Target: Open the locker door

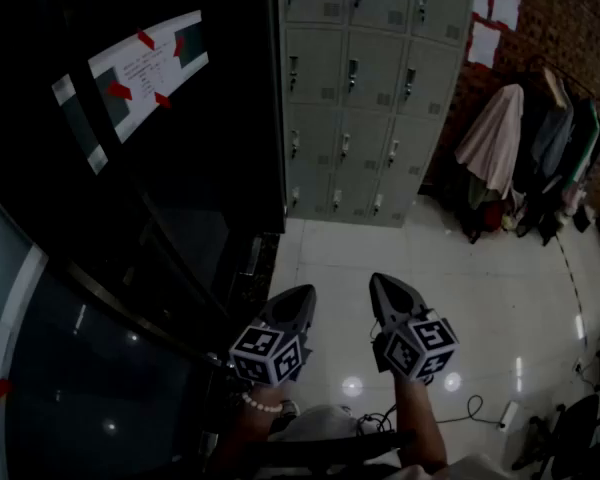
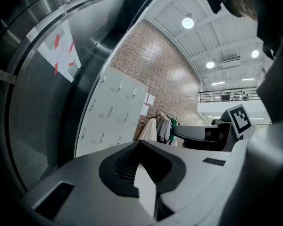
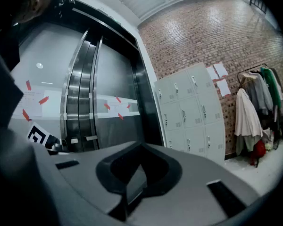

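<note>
The grey locker bank [image 1: 365, 78] stands against the far wall, several rows of small doors, all shut, each with a small handle. It also shows as the lockers [image 2: 108, 112] in the left gripper view and the lockers [image 3: 191, 109] in the right gripper view. Both grippers are held low and well short of it, over the white tiled floor. My left gripper [image 1: 302, 296] [image 2: 140, 144] points toward the lockers with its jaws together and nothing between them. My right gripper [image 1: 382, 283] [image 3: 140, 146] sits beside it, also shut and empty.
A dark curved glass wall [image 1: 130, 218] with a taped paper notice [image 1: 130, 73] fills the left side. A clothes rack [image 1: 530, 148] with hanging garments stands right of the lockers by the brick wall. Papers [image 1: 492, 18] are stuck on the bricks. A cable [image 1: 470, 408] lies on the floor.
</note>
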Demonstrator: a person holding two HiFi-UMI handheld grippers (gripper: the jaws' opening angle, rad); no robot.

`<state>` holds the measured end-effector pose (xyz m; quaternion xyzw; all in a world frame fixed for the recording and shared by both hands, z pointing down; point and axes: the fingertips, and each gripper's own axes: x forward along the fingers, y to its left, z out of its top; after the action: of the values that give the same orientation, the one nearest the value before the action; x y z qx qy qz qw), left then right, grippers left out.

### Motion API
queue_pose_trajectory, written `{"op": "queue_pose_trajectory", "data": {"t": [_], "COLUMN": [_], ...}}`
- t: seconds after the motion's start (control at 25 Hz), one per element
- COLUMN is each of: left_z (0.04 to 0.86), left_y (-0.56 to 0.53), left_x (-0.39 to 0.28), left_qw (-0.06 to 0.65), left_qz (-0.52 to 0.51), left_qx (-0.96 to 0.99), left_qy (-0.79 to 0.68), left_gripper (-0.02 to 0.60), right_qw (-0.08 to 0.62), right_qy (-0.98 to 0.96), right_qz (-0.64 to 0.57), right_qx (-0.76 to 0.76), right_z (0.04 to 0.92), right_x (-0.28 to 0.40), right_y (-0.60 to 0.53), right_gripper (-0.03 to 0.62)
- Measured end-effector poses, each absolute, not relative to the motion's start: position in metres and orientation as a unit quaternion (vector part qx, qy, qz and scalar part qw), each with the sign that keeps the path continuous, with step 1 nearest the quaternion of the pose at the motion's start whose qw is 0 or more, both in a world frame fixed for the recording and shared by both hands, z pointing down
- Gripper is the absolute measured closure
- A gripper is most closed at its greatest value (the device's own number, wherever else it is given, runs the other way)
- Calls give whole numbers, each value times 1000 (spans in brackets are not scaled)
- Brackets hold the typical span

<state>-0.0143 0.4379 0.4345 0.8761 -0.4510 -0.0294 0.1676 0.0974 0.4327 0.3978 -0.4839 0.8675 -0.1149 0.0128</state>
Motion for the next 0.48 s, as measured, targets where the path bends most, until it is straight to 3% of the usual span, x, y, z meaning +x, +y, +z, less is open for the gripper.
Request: {"op": "queue_pose_trajectory", "data": {"t": [0.48], "left_z": [432], "left_y": [428], "left_x": [9], "left_qw": [167], "left_qz": [-16], "left_qx": [877], "left_qy": [-450], "left_gripper": [584], "right_qw": [12], "right_qy": [868], "right_qz": [-113], "right_qx": [-483], "right_z": [396], "right_x": [117], "right_y": [424], "right_gripper": [586]}}
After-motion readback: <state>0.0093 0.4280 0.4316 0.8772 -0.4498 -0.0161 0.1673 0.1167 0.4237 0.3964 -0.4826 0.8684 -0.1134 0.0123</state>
